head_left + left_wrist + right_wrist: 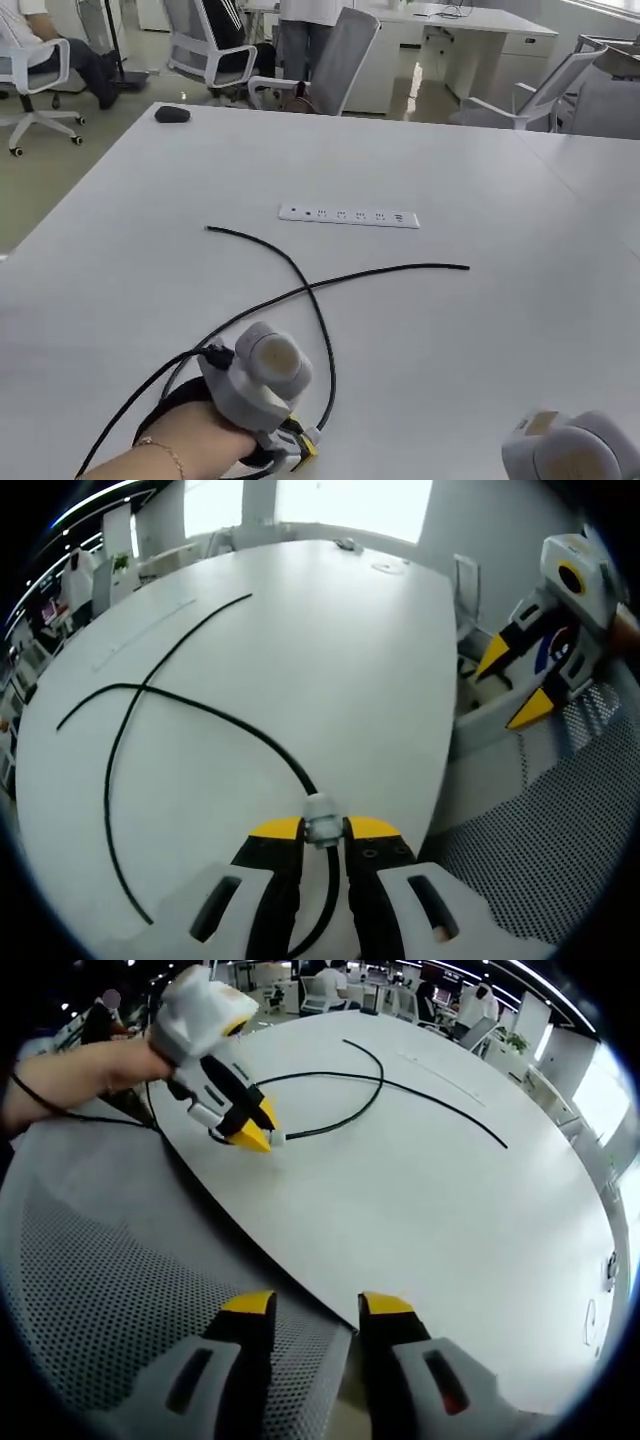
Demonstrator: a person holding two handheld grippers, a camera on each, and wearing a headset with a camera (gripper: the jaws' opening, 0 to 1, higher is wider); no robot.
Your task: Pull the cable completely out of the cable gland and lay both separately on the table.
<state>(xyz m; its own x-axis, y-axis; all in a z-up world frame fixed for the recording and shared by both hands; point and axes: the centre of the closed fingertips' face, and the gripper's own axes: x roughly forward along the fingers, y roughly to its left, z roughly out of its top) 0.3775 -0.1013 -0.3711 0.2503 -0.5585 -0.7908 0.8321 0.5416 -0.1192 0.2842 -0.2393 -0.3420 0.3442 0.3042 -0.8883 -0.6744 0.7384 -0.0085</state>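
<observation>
Closest to the headset, at the lower left of the head view, a hand point(190, 440) wearing a thin bracelet held the left gripper point(322, 830) low over the white bench point(480, 350). In the left gripper view its yellow-tipped jaws were clamped on the small pale cable gland point(321, 815). The black cable point(215, 715) ran out of the gland's far side, and a dark stretch showed again below the gland, between the jaws, so the two were not yet apart. From the gland the cable curved away across the bench and crossed a second black stretch near the middle. Whether both stretches were one cable could not be told. Beyond the crossing a white power strip point(348, 216) lay flat, apart from the cable. A dark mouse point(172, 114) sat near the bench's far left corner, with office chairs point(335, 60) behind it. On the right, the right gripper point(316, 1305) hung off the near edge of the bench, above a grey mesh chair seat point(110, 1290). Its jaws stood apart with nothing between them.
</observation>
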